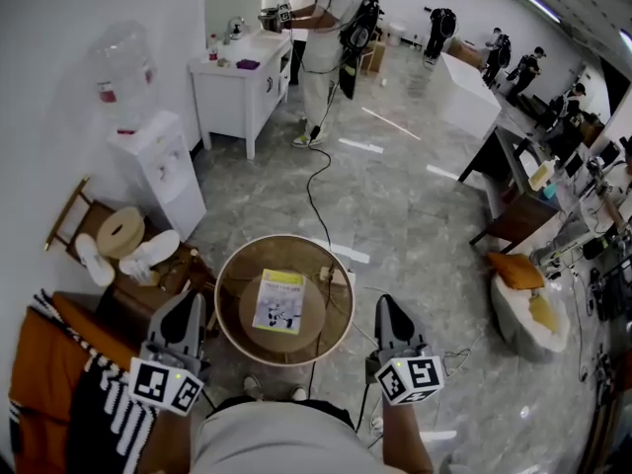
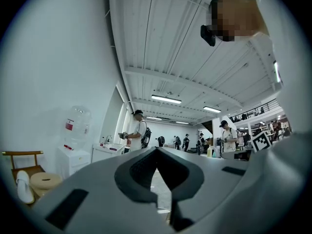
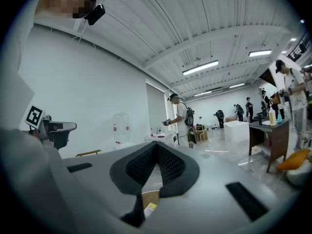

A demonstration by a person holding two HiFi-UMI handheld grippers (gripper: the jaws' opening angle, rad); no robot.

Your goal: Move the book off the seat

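On seat [image 1: 322, 316], book [image 1: 279, 301], near right hand-held gripper [image 1: 387, 306]

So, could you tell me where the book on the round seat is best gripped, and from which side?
Probably its right long edge, approached low from the right with the right hand-held gripper. The book lies flat on the seat, so only its thin edges can be pinched, and that edge faces this gripper. Its jaws are together, so they must open first.

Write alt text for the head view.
A yellow-covered book lies flat on a round wooden seat, untouched. The left gripper and right gripper flank the seat, both shut and empty. A person stands at a white counter beyond.
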